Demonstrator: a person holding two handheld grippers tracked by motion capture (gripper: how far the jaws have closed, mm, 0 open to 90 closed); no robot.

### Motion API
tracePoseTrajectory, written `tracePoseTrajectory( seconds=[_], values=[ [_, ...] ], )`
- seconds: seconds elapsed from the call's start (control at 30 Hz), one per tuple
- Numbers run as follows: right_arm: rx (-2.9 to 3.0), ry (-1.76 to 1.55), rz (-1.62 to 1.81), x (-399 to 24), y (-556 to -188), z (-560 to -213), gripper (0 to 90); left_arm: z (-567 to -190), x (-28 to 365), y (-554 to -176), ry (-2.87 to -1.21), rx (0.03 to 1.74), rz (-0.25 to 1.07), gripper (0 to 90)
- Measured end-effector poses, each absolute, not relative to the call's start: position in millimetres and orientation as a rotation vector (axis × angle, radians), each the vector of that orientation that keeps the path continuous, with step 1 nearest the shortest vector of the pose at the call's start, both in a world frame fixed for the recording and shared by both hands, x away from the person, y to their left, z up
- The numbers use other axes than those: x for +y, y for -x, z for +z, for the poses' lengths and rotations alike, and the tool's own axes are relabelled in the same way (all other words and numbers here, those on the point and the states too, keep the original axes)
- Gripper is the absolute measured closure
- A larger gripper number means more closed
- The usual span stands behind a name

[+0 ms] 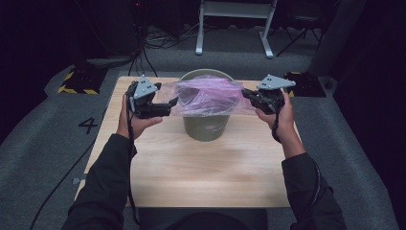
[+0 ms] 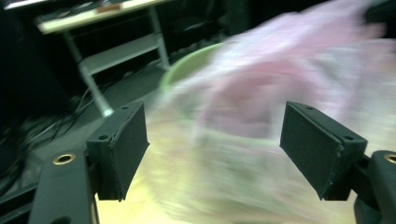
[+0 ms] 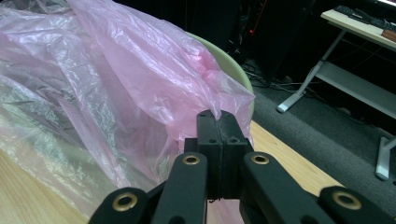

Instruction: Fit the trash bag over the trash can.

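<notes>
High view: pale wooden worktop (image 1: 201, 177) on grey carpet, with a green bucket (image 1: 207, 125) standing upright toward its far middle. Pink plastic bag (image 1: 206, 96) stretched across the bucket's mouth, thin and see-through, crumpled, sagging a little over the near rim. Left hand-held gripper (image 1: 170, 104) just left of the bucket, level with its top, held in a hand with a dark sleeve, grey three-cornered plate on top, jaws pointing right toward the bag's left edge. Right hand-held gripper (image 1: 245, 93) just right of the bucket at about the same height, jaws pointing left, at the bag's right edge. White desk frame (image 1: 234, 28) far beyond the worktop on the floor.

Left gripper view: own left hand-held gripper (image 2: 212, 149) with jaws wide apart, nothing between the pads; blurred pink bag (image 2: 289, 79) ahead and beyond the tips, green rim of the bucket (image 2: 187, 67) showing to the left of it. No contact with the film visible here.

Right gripper view: own right hand-held gripper (image 3: 218, 128) with jaws pressed together, clamped on a fold of the pink bag (image 3: 116, 88), film bunching up right at the tips and spreading away to the left. Curved green rim of the bucket (image 3: 233, 67) just behind the pinched fold, worktop (image 3: 289, 163) below at right.
</notes>
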State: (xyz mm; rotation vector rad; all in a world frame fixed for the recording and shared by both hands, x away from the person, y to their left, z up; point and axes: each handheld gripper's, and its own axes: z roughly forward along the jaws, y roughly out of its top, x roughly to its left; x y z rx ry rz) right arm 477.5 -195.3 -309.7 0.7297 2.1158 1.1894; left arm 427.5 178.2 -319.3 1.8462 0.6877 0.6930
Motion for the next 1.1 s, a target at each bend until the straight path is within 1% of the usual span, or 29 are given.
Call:
tracePoseTrajectory(
  seconds=[0.1, 0.2, 0.3, 0.43, 0.5, 0.6, 0.63, 0.7, 0.8, 0.83, 0.87, 0.9, 0.97, 1.0, 1.1],
  values=[
    [2.128, -0.723, 1.178, -193, -477, -309, 90.0, -324, 166, -410, -1.919, 0.581, 0.679, 23.2],
    [2.130, -0.721, 1.168, -191, -477, -308, 90.0, -328, 157, -402, -1.957, 0.531, 0.661, 22.6],
    [2.142, -0.724, 1.190, -192, -476, -307, 90.0, -331, 154, -403, -1.983, 0.529, 0.658, 21.4],
    [2.151, -0.718, 1.188, -192, -475, -306, 90.0, -338, 154, -412, -2.012, 0.570, 0.667, 21.1],
    [2.155, -0.718, 1.187, -193, -476, -306, 90.0, -340, 155, -417, -2.018, 0.591, 0.681, 27.4],
    [2.156, -0.715, 1.187, -193, -476, -305, 89.8, -344, 158, -425, -2.008, 0.610, 0.761, 32.1],
    [2.158, -0.715, 1.189, -194, -476, -305, 89.7, -344, 160, -428, -2.007, 0.611, 0.759, 33.9],
    [2.159, -0.714, 1.187, -194, -475, -305, 89.4, -346, 162, -434, -2.016, 0.618, 0.750, 34.1],
    [2.165, -0.715, 1.189, -195, -474, -305, 89.4, -349, 160, -441, -2.041, 0.614, 0.776, 35.2],
    [2.169, -0.714, 1.191, -195, -474, -305, 89.4, -349, 159, -442, -2.057, 0.612, 0.800, 37.9],
    [2.177, -0.714, 1.194, -194, -474, -306, 89.4, -349, 158, -443, -2.072, 0.599, 0.809, 43.1],
    [2.180, -0.714, 1.194, -194, -474, -306, 89.4, -350, 156, -444, -2.083, 0.585, 0.859, 46.7],
    [2.181, -0.716, 1.194, -193, -474, -306, 89.4, -351, 155, -445, -2.106, 0.560, 0.902, 57.9],
    [2.180, -0.716, 1.206, -194, -474, -306, 89.4, -352, 156, -446, -2.107, 0.554, 0.894, 65.8],
    [2.171, -0.711, 1.228, -195, -473, -304, 89.5, -355, 160, -449, -2.143, 0.532, 0.873, 80.0]
  ],
)
